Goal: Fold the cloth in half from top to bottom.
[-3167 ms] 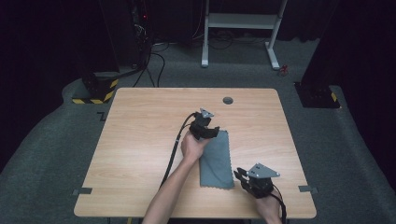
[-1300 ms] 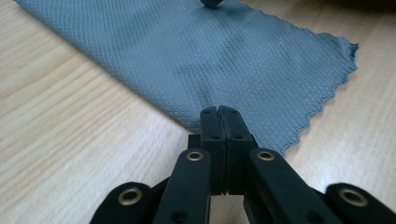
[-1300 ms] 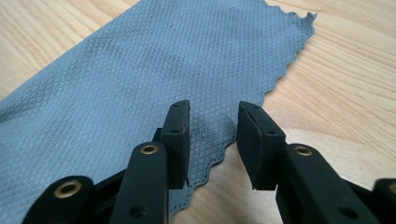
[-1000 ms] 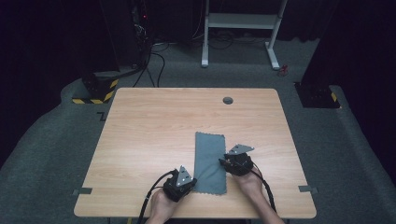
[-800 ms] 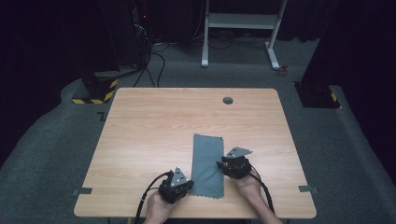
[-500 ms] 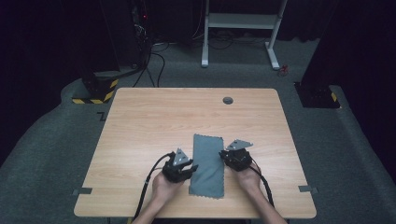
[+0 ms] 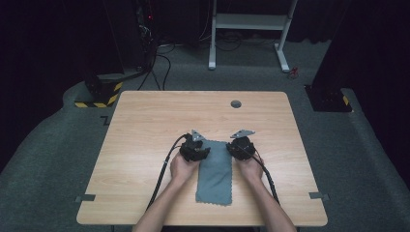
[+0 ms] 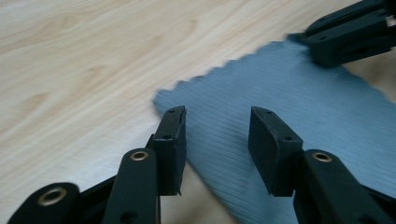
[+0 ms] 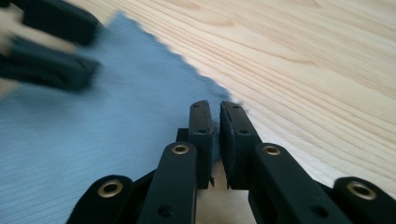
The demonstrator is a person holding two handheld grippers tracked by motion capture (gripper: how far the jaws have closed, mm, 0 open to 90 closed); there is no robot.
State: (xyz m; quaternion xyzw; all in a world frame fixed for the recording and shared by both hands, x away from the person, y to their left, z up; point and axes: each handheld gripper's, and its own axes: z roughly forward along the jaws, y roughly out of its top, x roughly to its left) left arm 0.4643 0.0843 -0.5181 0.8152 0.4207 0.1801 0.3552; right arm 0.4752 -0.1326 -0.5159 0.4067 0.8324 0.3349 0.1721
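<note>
A grey-blue cloth (image 7: 214, 174) lies flat on the wooden table (image 7: 145, 125), its long side running away from the person. My left gripper (image 7: 205, 152) is at the cloth's far left corner. In the left gripper view the gripper (image 8: 217, 140) has just been opening and stands open, with the cloth (image 8: 299, 98) under the gap and neither pad pressing it. My right gripper (image 7: 231, 149) is at the far right corner. In the right gripper view the gripper (image 9: 215, 121) has been closing and is now pinched on the edge of the cloth (image 9: 93, 130).
A round grommet hole (image 7: 236, 103) sits near the table's far edge. Cables trail from both grippers toward the person. On the floor behind the table are a white frame (image 7: 251, 21) and a yellow-black striped base (image 7: 99, 99).
Both hands have moved from the cloth's near half up to its far corners. The left jaws have opened and the right jaws have closed. The cloth has shifted slightly left.
</note>
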